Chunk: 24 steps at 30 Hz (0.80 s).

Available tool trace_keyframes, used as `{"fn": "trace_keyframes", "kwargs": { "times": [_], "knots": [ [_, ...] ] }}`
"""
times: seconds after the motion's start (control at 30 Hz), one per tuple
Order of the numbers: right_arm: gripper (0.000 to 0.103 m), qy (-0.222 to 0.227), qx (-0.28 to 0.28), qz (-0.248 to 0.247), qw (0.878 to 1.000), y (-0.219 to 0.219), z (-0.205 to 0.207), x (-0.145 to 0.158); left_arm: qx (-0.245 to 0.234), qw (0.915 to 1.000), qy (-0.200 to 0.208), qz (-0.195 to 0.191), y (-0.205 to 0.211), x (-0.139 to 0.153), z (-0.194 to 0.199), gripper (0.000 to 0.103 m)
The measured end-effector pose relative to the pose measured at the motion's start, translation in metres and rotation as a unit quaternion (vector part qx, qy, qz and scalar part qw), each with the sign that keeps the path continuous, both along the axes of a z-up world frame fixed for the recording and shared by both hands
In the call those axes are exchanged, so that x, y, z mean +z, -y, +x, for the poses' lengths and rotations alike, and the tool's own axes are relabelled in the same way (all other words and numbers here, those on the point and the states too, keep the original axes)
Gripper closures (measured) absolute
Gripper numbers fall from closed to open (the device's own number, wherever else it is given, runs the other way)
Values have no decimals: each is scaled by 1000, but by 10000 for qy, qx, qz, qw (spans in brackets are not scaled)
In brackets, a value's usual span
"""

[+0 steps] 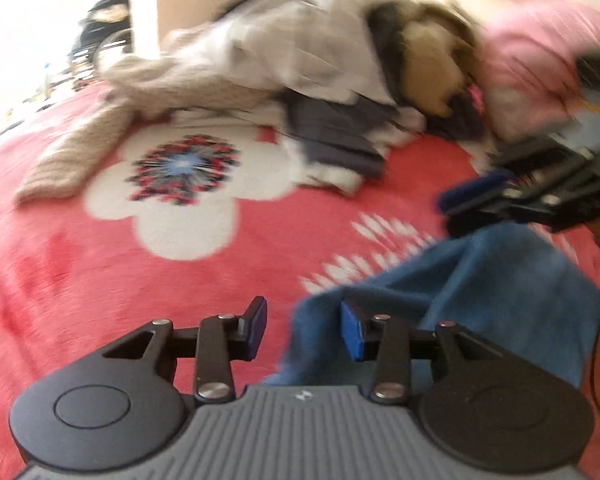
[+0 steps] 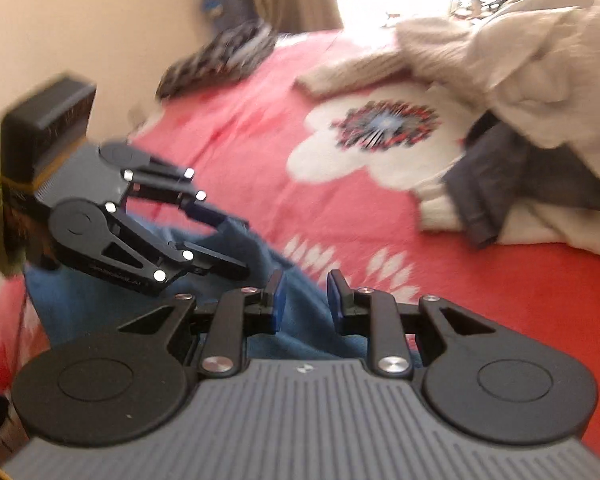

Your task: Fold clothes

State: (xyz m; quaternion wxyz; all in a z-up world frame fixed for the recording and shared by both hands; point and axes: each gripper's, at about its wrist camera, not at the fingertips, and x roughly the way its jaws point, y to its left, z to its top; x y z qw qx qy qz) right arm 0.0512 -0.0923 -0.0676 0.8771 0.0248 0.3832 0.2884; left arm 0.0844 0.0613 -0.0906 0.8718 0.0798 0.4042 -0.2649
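A blue fleecy cloth (image 1: 500, 300) lies crumpled on the red bed blanket, near both grippers. In the left wrist view my left gripper (image 1: 304, 330) stands open, and the cloth's edge reaches between the pads beside the right finger (image 1: 350, 334) without being pinched. At the right edge, my right gripper (image 1: 446, 210) sits over a raised peak of the cloth. In the right wrist view the right gripper (image 2: 306, 300) has its jaws narrow on a fold of the blue cloth (image 2: 100, 300). The left gripper (image 2: 236, 246) shows at the left, jaws apart over the cloth.
A pile of clothes fills the back of the bed: a beige knit sweater (image 1: 80, 152), pale garments (image 1: 300, 52), dark grey folded pieces (image 1: 332, 136) and a pink item (image 1: 532, 60). A white flower print (image 1: 180, 176) marks the blanket. A dark patterned garment (image 2: 220, 60) lies by the wall.
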Motion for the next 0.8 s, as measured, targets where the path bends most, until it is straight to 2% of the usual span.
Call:
{"fn": "trace_keyframes", "kwargs": {
  "times": [0.1,0.3,0.47,0.53,0.67,0.73,0.8],
  "knots": [
    [81,121,-338,38,9993,13,-8,10,450,9988,-42,-203,-20,15,2,60],
    [81,-13,-939,82,9955,39,-23,15,820,9954,-99,-482,-49,44,-20,57],
    [67,-205,-1668,311,9853,74,-47,12,457,9969,-141,-629,-42,54,-56,56],
    [59,-396,-1991,566,9775,93,-55,5,208,9977,-212,-609,-33,51,-69,56],
    [53,-908,-2436,1221,9579,126,-58,-18,-164,9971,-521,-538,-16,35,-92,57],
    [50,-1179,-2499,1585,9479,137,-55,-30,-162,9960,-728,-490,-14,24,-101,57],
    [49,-1406,-2443,1840,9417,142,-51,-41,33,9958,-873,-270,-18,14,-111,57]
  ]
}}
